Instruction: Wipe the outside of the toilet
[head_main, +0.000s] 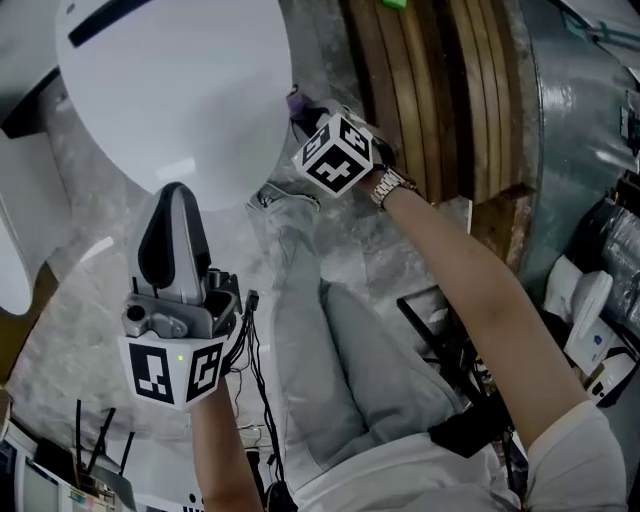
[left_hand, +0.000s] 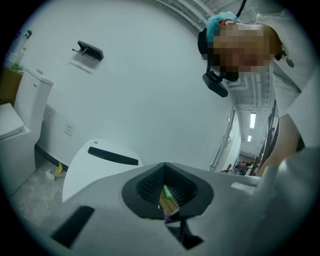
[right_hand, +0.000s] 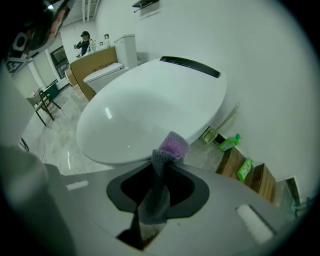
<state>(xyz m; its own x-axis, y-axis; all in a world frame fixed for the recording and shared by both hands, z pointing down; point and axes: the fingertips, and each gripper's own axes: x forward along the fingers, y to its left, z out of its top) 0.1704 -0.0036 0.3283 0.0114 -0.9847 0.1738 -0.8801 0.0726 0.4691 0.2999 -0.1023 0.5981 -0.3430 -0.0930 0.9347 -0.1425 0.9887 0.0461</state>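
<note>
Toilet (head_main: 180, 90) fills the upper left of the head view, and the right claw (head_main: 303, 112) is at its rim. Left gripper view: the left claw (left_hand: 166, 202) is closed on nothing. Right gripper view: the jaws pinch a grey-purple cloth (right_hand: 172, 147) at the toilet's edge.

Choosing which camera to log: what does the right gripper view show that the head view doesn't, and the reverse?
Only right gripper view: the right gripper clamping a grey and purple cloth, a person far behind. Only head view: the wearer's wristwatch and grey-trousered legs. Both: the white toilet lid, wooden planks.
</note>
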